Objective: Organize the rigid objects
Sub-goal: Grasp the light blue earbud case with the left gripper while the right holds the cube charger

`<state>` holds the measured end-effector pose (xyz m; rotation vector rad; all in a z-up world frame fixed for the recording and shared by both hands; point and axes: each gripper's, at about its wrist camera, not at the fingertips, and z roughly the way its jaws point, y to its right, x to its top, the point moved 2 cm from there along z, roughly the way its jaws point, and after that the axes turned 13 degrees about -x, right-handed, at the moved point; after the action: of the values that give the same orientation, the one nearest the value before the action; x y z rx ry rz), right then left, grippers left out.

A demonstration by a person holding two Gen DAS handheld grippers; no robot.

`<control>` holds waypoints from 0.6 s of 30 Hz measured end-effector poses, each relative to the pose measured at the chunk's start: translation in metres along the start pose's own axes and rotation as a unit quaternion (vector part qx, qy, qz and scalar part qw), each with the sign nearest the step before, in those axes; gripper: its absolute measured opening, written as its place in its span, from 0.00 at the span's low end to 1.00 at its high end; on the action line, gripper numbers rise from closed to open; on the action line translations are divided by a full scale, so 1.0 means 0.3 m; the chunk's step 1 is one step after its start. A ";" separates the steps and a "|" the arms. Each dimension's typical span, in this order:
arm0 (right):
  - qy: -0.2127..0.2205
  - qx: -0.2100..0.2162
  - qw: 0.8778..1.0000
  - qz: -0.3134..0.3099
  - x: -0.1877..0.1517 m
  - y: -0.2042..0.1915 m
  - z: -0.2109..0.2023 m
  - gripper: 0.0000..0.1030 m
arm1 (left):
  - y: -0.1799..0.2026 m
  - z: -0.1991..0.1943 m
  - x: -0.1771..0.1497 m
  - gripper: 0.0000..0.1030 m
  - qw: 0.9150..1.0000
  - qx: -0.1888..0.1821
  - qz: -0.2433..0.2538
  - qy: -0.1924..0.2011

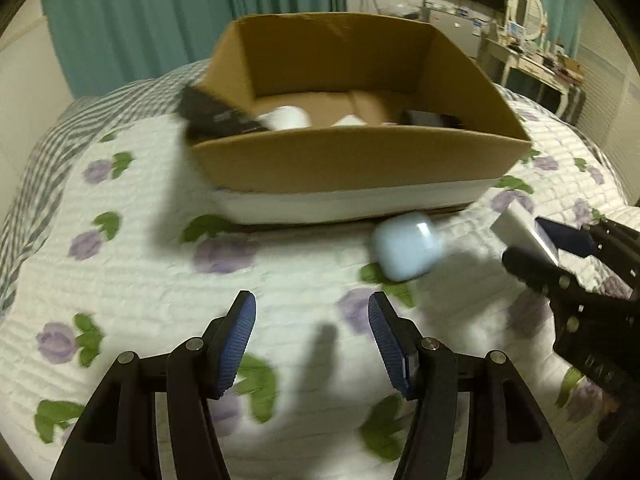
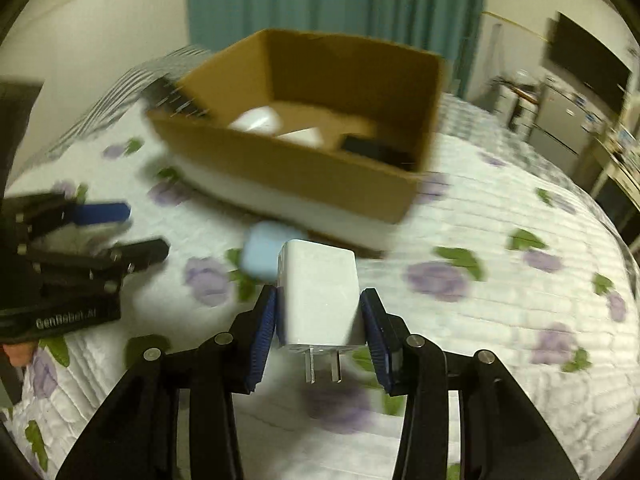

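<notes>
A brown cardboard box [image 1: 352, 160] [image 2: 304, 172] sits on the flowered quilt and holds white items and a black device. A pale blue earbud case [image 1: 406, 250] [image 2: 260, 256] lies on the quilt in front of the box. My right gripper [image 2: 320, 308] is shut on a white plug charger [image 2: 318, 296] with its prongs pointing back at the camera; it also shows in the left wrist view [image 1: 524, 232]. My left gripper [image 1: 312, 312] is open and empty above the quilt, short of the blue case; it shows in the right wrist view [image 2: 136, 232].
A black object [image 1: 212, 114] leans over the box's left rim. The bed's quilt [image 1: 140, 260] spreads all around. Teal curtains hang behind. A dresser with a mirror [image 1: 528, 12] and a wall screen stand at the far right.
</notes>
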<state>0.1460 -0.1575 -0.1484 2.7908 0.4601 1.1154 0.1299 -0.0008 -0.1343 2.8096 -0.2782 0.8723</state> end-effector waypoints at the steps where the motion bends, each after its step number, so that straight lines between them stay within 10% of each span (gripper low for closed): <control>1: -0.001 -0.007 1.000 0.009 0.001 0.027 0.002 0.41 | 0.016 0.014 0.010 0.60 1.000 -0.004 0.004 -0.001; 18: -0.034 -0.018 0.998 0.051 -0.010 0.145 0.097 0.41 | 0.157 0.262 0.087 0.60 0.999 -0.020 -0.001 -0.046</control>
<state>0.1744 -0.1992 -0.1625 2.8380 0.2913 1.0314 0.1825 -0.0678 -0.1772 2.8161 -0.3043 0.7296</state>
